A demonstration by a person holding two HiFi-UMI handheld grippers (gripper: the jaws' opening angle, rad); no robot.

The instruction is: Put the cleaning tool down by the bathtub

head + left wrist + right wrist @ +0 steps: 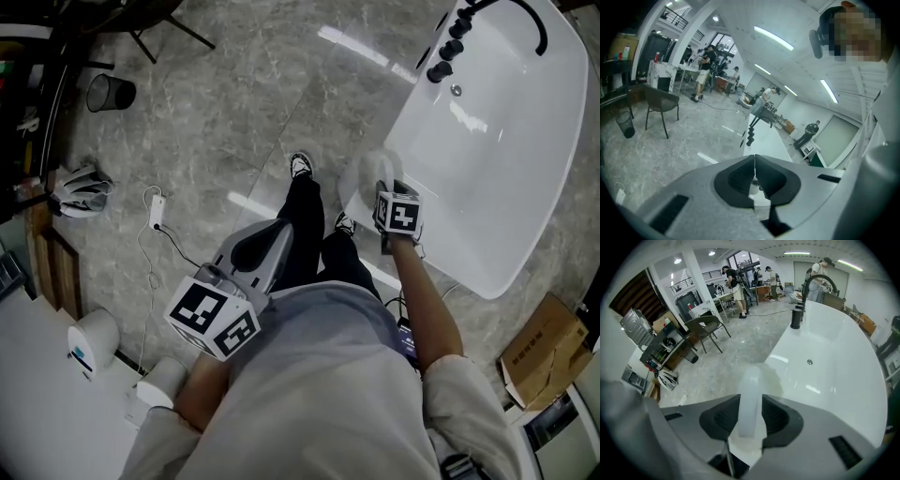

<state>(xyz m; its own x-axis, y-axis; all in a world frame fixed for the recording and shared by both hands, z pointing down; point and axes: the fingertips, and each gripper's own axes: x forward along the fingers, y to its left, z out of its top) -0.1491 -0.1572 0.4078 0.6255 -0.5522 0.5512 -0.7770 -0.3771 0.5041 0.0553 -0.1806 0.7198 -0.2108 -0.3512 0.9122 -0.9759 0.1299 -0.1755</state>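
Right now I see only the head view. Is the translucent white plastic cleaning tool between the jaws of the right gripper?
Observer: Yes. In the right gripper view the handle of the translucent white cleaning tool stands between the jaws of the right gripper, which are wide apart.
Operator: And the left gripper?
Observer: The left gripper is shut, with nothing between its jaws.
Operator: Is anybody else in the room?
Observer: Yes, several people stand at the far side of the room.
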